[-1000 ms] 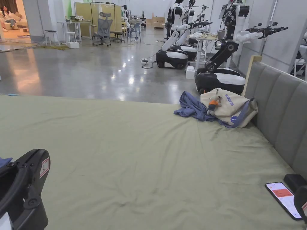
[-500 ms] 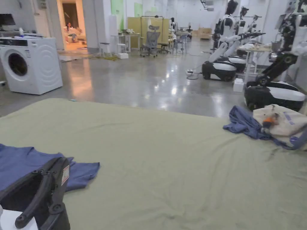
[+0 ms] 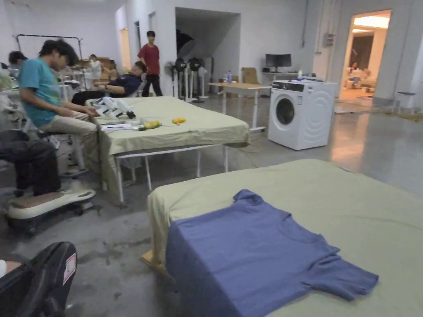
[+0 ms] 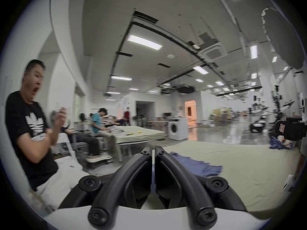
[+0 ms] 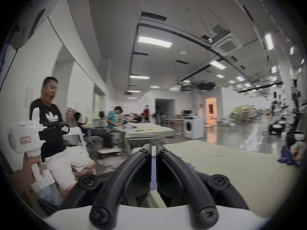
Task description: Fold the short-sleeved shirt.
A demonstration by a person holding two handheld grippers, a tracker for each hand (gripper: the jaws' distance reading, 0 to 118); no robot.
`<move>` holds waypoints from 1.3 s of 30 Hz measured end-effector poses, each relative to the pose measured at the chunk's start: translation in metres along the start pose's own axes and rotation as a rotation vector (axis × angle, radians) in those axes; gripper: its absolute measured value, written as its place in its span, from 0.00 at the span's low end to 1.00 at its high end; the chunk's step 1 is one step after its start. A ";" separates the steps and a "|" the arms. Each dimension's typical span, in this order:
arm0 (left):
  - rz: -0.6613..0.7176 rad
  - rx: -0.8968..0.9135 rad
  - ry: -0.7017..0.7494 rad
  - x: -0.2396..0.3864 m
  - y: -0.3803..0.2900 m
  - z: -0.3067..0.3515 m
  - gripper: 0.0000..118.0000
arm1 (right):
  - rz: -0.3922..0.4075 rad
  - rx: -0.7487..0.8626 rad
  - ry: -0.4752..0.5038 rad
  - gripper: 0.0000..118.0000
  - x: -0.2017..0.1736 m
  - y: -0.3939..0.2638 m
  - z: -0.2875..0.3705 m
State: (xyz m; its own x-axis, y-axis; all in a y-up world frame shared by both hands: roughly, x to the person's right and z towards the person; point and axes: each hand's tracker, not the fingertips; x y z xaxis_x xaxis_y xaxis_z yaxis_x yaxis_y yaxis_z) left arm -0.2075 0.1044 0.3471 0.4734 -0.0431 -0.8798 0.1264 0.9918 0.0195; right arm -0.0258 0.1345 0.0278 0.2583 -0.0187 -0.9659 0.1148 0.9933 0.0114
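The short-sleeved shirt (image 3: 264,256) is soft, matt blue cloth, lying on a matt olive-green cloth sheet (image 3: 371,206) that is smooth with faint creases. The floor (image 3: 371,140) is polished concrete, glossy with light reflections at the far right and duller and scuffed at the near left, while the washing machine (image 3: 300,113) has a smooth, glossy white casing. The left gripper (image 4: 153,152) and the right gripper (image 5: 154,146) have smooth, semi-matt black plastic jaws with dark screws, set on white plastic bodies.

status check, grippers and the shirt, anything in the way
Left gripper shut, empty. Right gripper shut, empty. Blue short-sleeved shirt flat, unfolded, hem hanging over the bed edge. Nothing on it.
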 end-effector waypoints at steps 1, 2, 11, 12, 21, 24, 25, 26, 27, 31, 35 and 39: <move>-0.003 -0.007 0.038 -0.004 0.000 0.005 0.03 | -0.009 -0.005 0.036 0.05 -0.002 -0.002 -0.007; -0.006 -0.014 0.056 -0.007 0.000 0.009 0.03 | -0.020 -0.011 0.057 0.05 -0.002 -0.004 -0.012; -0.040 -0.158 -0.178 0.023 -0.021 -0.118 0.03 | -0.023 -0.091 -0.038 0.05 0.037 -0.036 -0.030; -0.040 -0.225 -0.279 0.032 -0.026 -0.152 0.03 | -0.024 -0.101 -0.080 0.05 0.046 -0.041 -0.030; -0.265 -0.905 -0.691 0.192 -0.133 -0.500 0.03 | -0.083 -0.236 -0.410 0.05 0.127 -0.068 -0.047; -0.353 -1.123 -0.622 0.242 -0.183 -0.592 0.03 | -0.090 -0.251 -0.482 0.05 0.156 -0.078 -0.048; -0.361 -1.176 -0.577 0.256 -0.198 -0.617 0.03 | -0.096 -0.254 -0.503 0.05 0.164 -0.080 -0.050; -0.350 -1.209 -0.559 0.268 -0.209 -0.632 0.03 | -0.106 -0.258 -0.521 0.05 0.171 -0.082 -0.053; -0.357 -1.255 -0.528 0.278 -0.219 -0.651 0.08 | -0.115 -0.259 -0.539 0.05 0.179 -0.086 -0.053; -0.309 -1.257 -0.537 0.297 -0.242 -0.671 0.84 | -0.130 -0.266 -0.596 0.05 0.198 -0.098 -0.055; -0.310 -1.301 -0.519 0.297 -0.274 -0.696 0.84 | -0.157 -0.298 -0.625 0.05 0.209 -0.111 -0.048; -0.366 -1.352 -0.543 0.297 -0.298 -0.700 0.87 | -0.164 -0.336 -0.647 0.05 0.213 -0.122 -0.042</move>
State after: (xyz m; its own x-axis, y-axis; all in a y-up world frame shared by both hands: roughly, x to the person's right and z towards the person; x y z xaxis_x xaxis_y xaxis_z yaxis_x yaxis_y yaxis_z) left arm -0.7142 -0.1197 -0.2527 0.8897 -0.0438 -0.4544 -0.4284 0.2637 -0.8643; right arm -0.0246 0.0137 -0.1901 0.7881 -0.1299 -0.6017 -0.0720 0.9513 -0.2997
